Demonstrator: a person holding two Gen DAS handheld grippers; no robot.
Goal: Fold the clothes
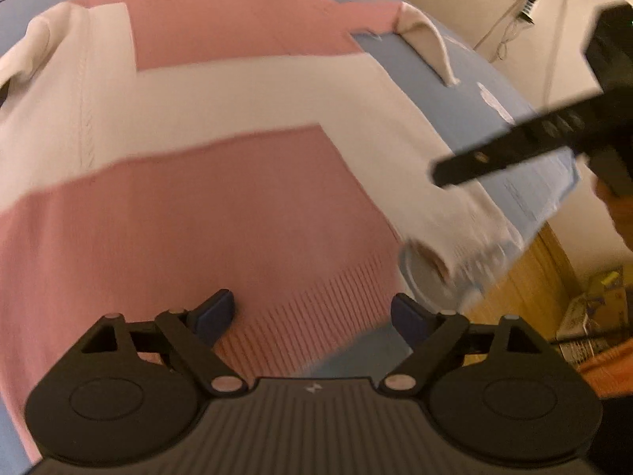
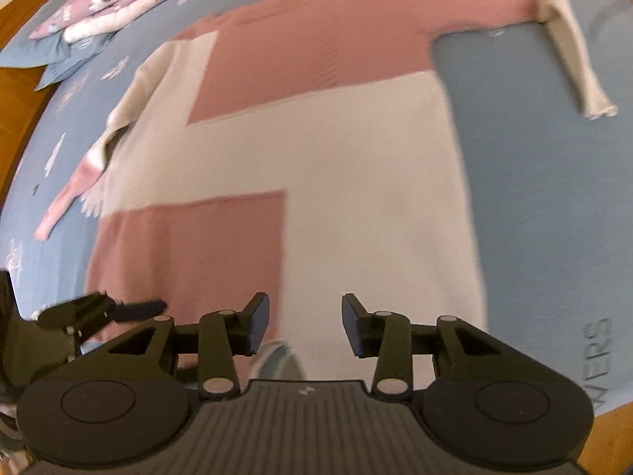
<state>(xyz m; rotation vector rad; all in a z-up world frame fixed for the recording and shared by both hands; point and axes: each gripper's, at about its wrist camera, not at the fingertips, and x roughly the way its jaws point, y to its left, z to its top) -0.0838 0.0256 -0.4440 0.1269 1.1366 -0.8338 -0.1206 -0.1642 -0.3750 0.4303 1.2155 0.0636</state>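
Observation:
A pink and cream block-pattern sweater lies spread flat on the blue bedsheet, sleeves out to both sides; it also shows in the right wrist view. My left gripper is open and empty, just above the sweater's pink ribbed hem. My right gripper is open and empty over the hem's cream part. The right gripper appears in the left wrist view as a dark bar above the hem's cream corner. The left gripper shows at the lower left of the right wrist view.
Folded floral bedding lies at the bed's far left corner. A wooden bed frame edges the bed. The bed's near right corner drops to a wooden floor. Cables and a plug hang on the wall.

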